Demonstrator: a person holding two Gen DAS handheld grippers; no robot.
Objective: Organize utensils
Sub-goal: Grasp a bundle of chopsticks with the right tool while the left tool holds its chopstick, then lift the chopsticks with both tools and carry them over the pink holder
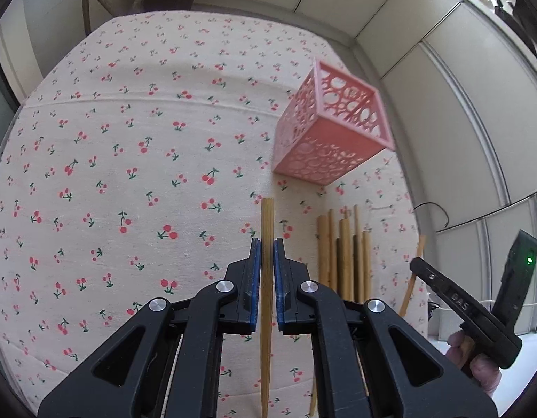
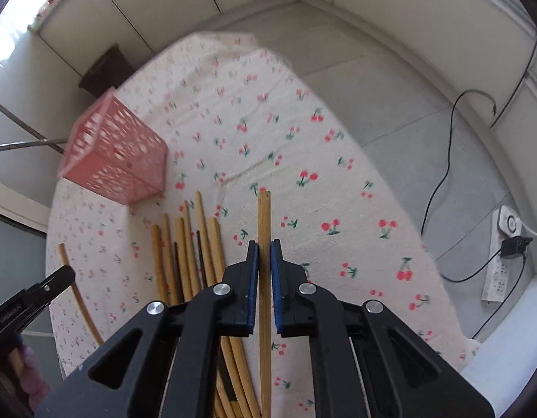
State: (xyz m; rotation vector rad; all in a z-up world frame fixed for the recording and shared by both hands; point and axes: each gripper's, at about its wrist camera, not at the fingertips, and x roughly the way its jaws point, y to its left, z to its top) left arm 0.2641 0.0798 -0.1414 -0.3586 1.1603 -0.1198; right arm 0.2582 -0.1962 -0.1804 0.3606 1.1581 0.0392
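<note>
1. While each gripper is clamping one chopstick — left gripper (image 1: pixel 267 249) on the left chopstick (image 1: pixel 267 223), right gripper (image 2: pixel 264 249) on the right chopstick (image 2: pixel 264 223) — nothing is showing inside the pink basket (image 1: pixel 332 129).
2. Remaining chopsticks (image 2: pixel 188 250) are lying near the basket's right — still waiting.

The left gripper (image 1: pixel 267 254) is closed on one bamboo chopstick (image 1: pixel 267 219), whose square end sticks out past the blue pads (image 1: pixel 256 278) above the cherry-print tablecloth (image 1: pixel 129 174). To the right of it a bundle of chopsticks (image 1: pixel 343 254) lies on the cloth, and just beyond them stands a pink perforated basket (image 1: pixel 324 132) (a little blurred). At the right edge the right gripper (image 1: pixel 416 264) is seen from the side, held by a hand (image 1: pixel 477 365).
</note>
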